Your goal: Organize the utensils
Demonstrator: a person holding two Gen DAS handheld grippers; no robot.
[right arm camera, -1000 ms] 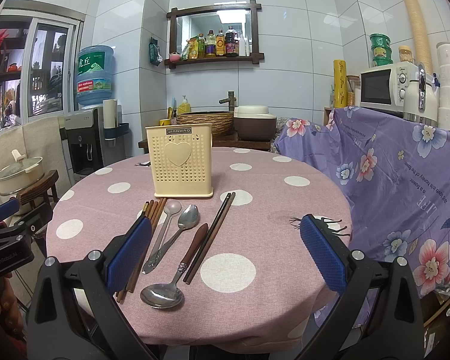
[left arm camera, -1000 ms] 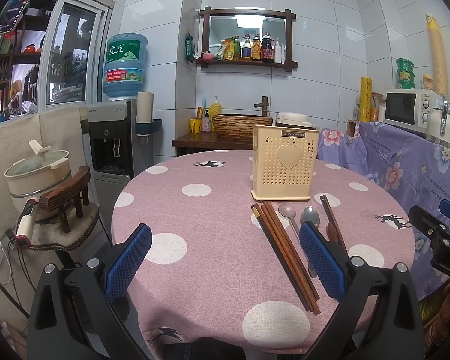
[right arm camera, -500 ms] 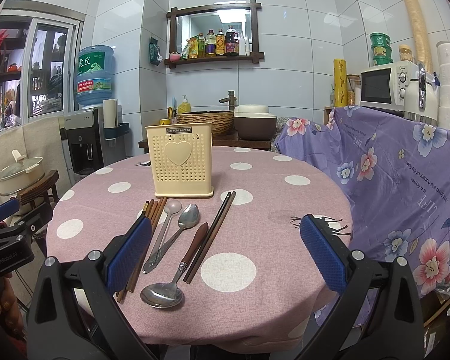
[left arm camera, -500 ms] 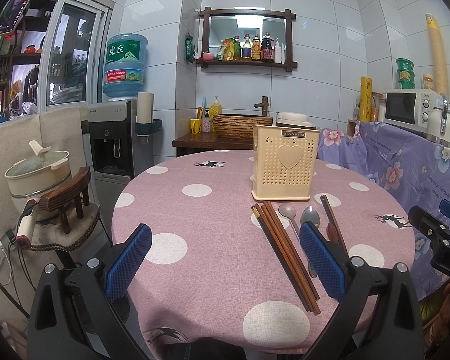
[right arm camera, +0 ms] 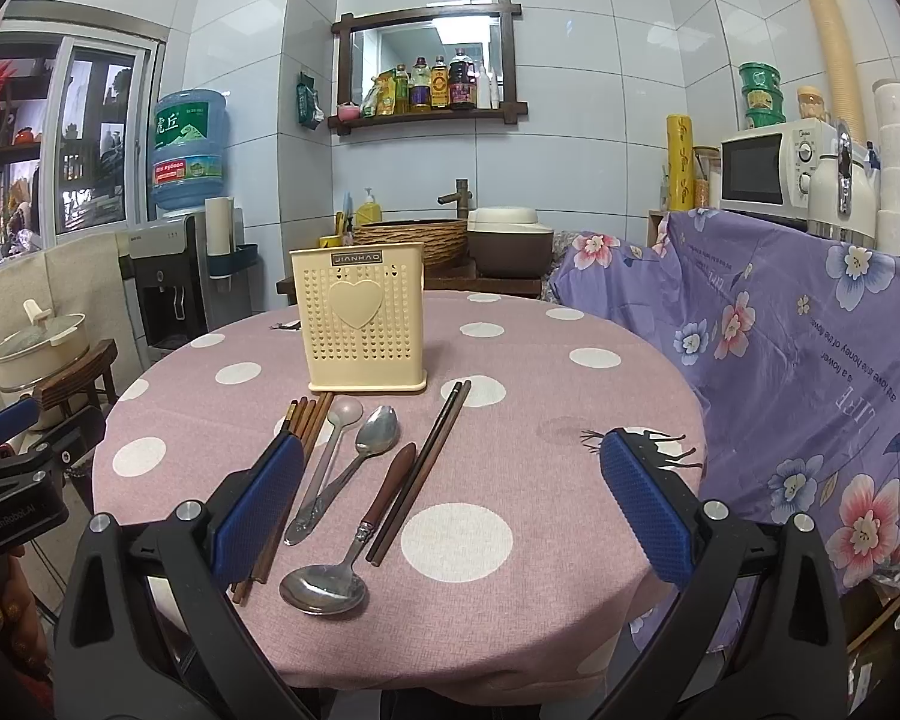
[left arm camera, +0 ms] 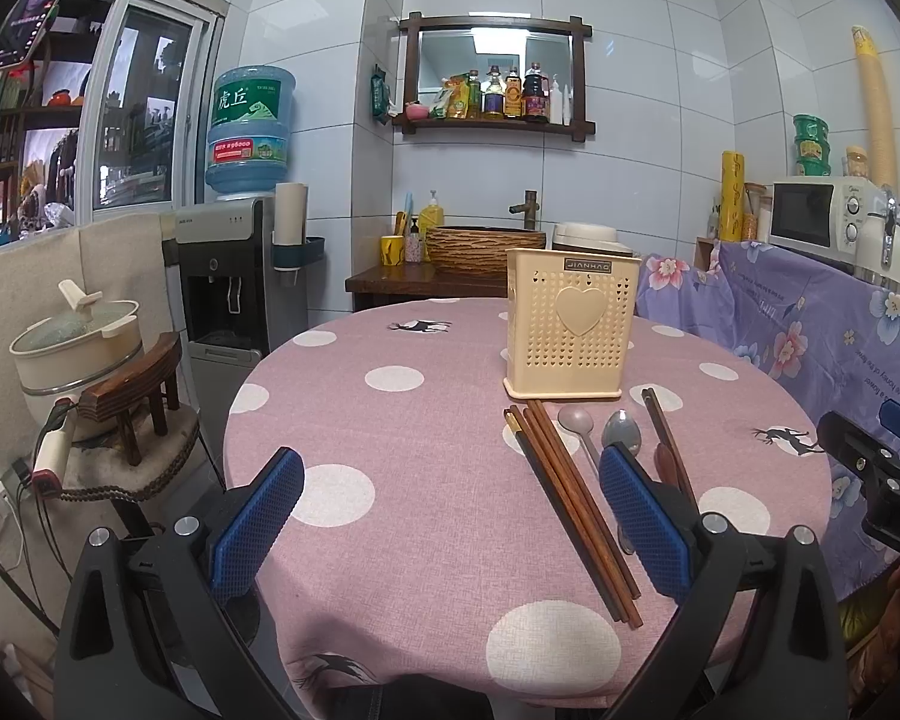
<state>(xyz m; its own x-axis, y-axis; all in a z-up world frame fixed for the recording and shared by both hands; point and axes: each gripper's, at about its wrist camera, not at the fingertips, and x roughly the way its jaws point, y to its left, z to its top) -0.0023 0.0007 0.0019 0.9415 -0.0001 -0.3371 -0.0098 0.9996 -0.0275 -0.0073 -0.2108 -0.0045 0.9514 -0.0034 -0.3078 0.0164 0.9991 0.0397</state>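
Observation:
A cream perforated utensil holder [left arm camera: 572, 329] [right arm camera: 365, 318] stands upright on the pink polka-dot round table [left arm camera: 390, 456] [right arm camera: 570, 396]. In front of it lie brown chopsticks [left arm camera: 570, 501] [right arm camera: 309, 417], a pale spoon [right arm camera: 330, 450], a steel spoon [right arm camera: 366, 447], a large wooden-handled spoon [right arm camera: 354, 540] and a dark chopstick pair [right arm camera: 426, 468]. My left gripper [left arm camera: 450, 525] is open and empty above the table's near edge. My right gripper [right arm camera: 450, 516] is open and empty, with the utensils between its fingers.
A water dispenser [left arm camera: 234, 276] and a pot on a stool [left arm camera: 78, 348] stand to the left. A floral purple cloth [right arm camera: 810, 372] covers furniture to the right, with a microwave [right arm camera: 774, 168]. A counter with a woven basin [left arm camera: 486, 246] is behind the table.

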